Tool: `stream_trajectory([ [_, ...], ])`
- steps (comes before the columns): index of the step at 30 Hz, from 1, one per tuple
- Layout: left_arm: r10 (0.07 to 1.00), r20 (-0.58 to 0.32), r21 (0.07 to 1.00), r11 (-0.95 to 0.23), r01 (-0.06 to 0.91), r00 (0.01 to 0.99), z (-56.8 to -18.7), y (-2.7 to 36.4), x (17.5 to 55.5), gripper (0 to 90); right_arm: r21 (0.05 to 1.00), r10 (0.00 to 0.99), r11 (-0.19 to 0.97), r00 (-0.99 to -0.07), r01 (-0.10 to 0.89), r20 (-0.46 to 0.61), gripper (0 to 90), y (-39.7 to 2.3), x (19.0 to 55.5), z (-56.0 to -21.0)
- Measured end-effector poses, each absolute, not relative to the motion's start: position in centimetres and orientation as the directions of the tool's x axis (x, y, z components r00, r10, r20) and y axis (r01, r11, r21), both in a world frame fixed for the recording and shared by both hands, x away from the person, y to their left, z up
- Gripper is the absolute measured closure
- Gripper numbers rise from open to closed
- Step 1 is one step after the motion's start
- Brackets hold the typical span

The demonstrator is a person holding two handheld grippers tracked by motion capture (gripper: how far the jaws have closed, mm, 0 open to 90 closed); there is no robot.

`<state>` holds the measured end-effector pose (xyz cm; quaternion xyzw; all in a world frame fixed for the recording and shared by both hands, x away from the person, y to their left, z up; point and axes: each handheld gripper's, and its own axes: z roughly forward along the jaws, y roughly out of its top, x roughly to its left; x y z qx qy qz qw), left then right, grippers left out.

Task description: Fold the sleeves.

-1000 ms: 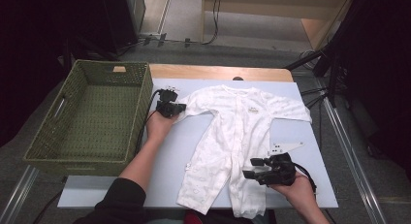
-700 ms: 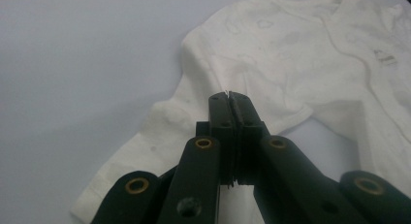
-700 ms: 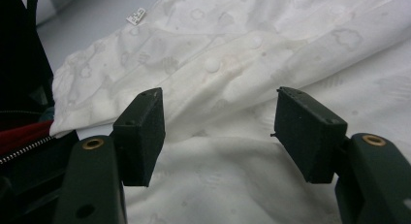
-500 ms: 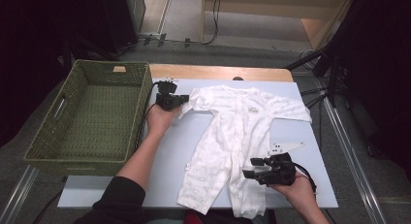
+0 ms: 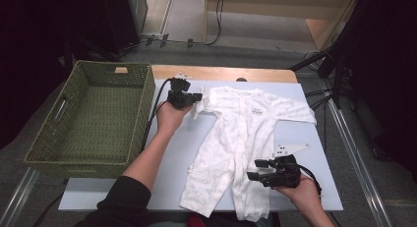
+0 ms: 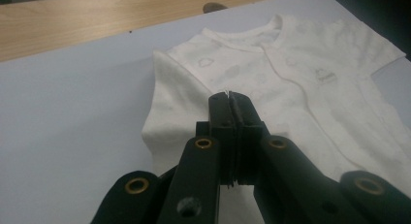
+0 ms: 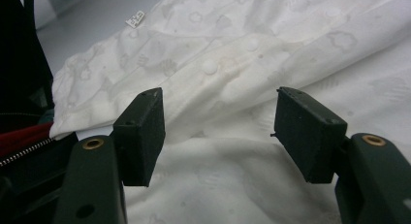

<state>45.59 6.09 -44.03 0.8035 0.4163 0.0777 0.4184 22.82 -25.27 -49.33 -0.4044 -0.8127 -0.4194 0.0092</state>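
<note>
On the white table (image 5: 172, 153), left claw (image 5: 196, 97) pinches romper sleeve (image 5: 199, 105); right claw (image 5: 256, 170) spread

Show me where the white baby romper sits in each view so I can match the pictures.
High view: white baby romper spread at table centre, right of the green woven basket.
Left gripper view: upper right, behind the shut left claw pinching its sleeve.
Right gripper view: across the frame, beyond the open right claw.
Shared landmark: the romper's front snap placket.

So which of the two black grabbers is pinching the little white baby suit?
The left gripper, beside the green woven basket, is shut on the white baby suit's sleeve. The right gripper hovers open at its leg.
</note>
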Motion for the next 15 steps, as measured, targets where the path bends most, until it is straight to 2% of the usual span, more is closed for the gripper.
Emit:
stream_trajectory([
  [15, 0.698, -0.204, 0.723, -0.366, 0.586, 0.687, -43.6, 2.9, 45.7, 89.8, 0.676, 0.647, 0.322, -0.675, 0.663, 0.354, 33.8, -25.3, 22.8, -49.3],
])
